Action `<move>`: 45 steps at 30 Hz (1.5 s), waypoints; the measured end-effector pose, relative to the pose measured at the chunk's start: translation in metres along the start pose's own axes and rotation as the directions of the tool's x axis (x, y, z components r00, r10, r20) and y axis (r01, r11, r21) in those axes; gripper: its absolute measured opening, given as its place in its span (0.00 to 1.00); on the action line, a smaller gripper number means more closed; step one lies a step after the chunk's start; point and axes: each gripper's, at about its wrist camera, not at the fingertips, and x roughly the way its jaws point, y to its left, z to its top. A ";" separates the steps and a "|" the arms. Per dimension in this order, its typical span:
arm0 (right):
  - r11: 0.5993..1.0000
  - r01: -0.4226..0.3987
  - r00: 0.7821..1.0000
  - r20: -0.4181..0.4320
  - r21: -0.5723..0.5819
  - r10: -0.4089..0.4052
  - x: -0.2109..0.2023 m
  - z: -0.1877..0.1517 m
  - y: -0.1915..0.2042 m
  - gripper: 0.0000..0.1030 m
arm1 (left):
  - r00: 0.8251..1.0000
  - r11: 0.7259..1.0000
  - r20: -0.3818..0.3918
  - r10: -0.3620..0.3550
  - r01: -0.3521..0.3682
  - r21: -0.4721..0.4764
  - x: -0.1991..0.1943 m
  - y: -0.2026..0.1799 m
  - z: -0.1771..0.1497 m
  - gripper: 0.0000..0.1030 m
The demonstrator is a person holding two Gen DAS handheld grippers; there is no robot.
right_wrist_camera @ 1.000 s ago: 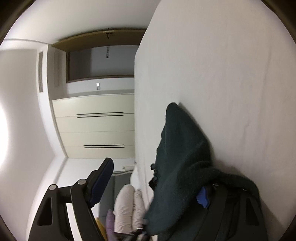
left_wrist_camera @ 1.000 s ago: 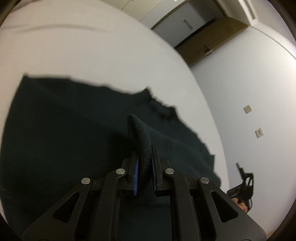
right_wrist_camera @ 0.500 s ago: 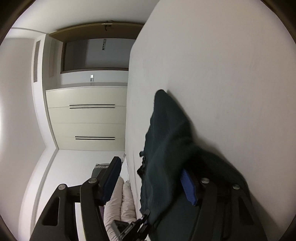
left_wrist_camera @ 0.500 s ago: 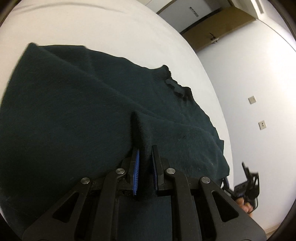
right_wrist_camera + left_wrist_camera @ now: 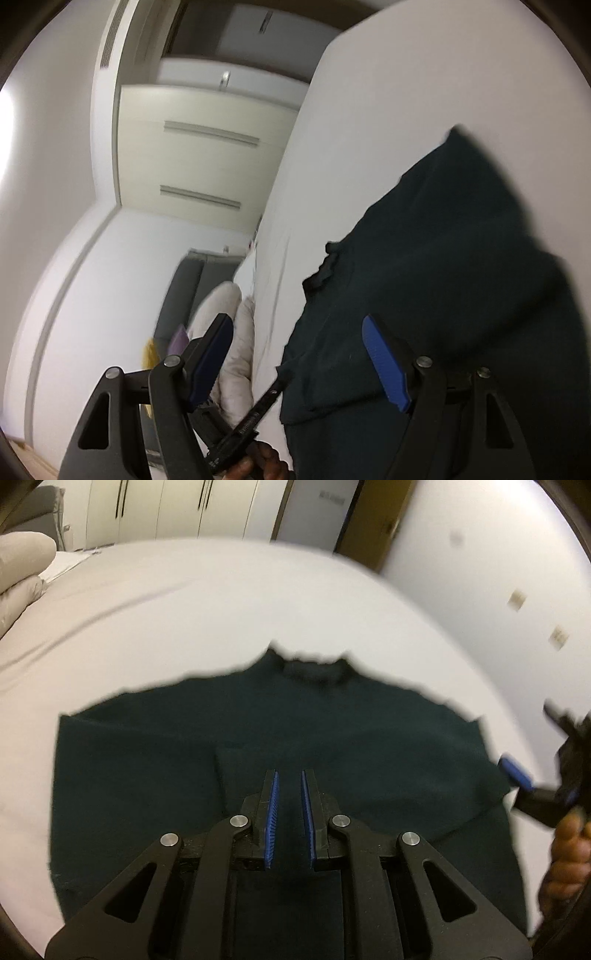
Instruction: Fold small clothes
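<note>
A dark green knit sweater [image 5: 155, 760] lies spread flat on the white bed [image 5: 207, 609], collar [image 5: 314, 668] at the far edge. My left gripper [image 5: 288, 786] hovers over the sweater's middle, jaws a little apart, holding nothing. My right gripper [image 5: 299, 332] is wide open beside the sweater [image 5: 461, 266], holding nothing; it also shows at the right edge of the left wrist view [image 5: 543, 775]. The left gripper shows at the bottom of the right wrist view [image 5: 243, 424].
A pale pillow [image 5: 18, 561] lies at the bed's far left, also in the right wrist view [image 5: 236, 332]. Cream wardrobe doors [image 5: 155, 509], a door [image 5: 325, 509] and a white wall [image 5: 480, 554] stand beyond the bed.
My left gripper has let go of the fold of sweater it pinched and its jaws have parted. My right gripper is free of the sweater. The sweater now lies flat on the bed.
</note>
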 end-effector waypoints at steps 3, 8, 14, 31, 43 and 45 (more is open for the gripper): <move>0.991 0.132 0.991 -0.001 0.008 -0.132 0.022 0.008 -0.027 0.65 | 0.998 0.997 0.011 -0.055 0.056 -0.054 0.021 0.012 -0.009 0.11; 0.986 0.086 0.990 0.102 0.140 -0.101 -0.022 0.014 -0.072 0.37 | 0.987 0.983 0.012 -0.157 0.158 -0.099 0.016 0.035 -0.012 0.11; 0.987 0.052 0.954 0.284 0.153 -0.094 -0.078 0.018 -0.047 0.65 | 0.963 0.946 0.072 -0.261 0.270 -0.181 0.016 0.060 -0.024 0.11; 0.977 0.159 0.955 0.227 0.140 -0.188 -0.029 0.066 -0.074 0.57 | 0.951 0.933 0.108 -0.289 0.305 -0.190 0.021 0.065 -0.030 0.11; 0.989 0.145 0.988 0.055 -0.003 -0.145 0.038 0.071 -0.056 0.21 | 0.950 0.931 0.113 -0.291 0.308 -0.194 0.018 0.066 -0.032 0.11; 0.992 0.121 0.988 0.093 0.041 -0.124 0.021 0.076 -0.071 0.16 | 0.950 0.931 0.113 -0.290 0.307 -0.195 0.018 0.066 -0.032 0.11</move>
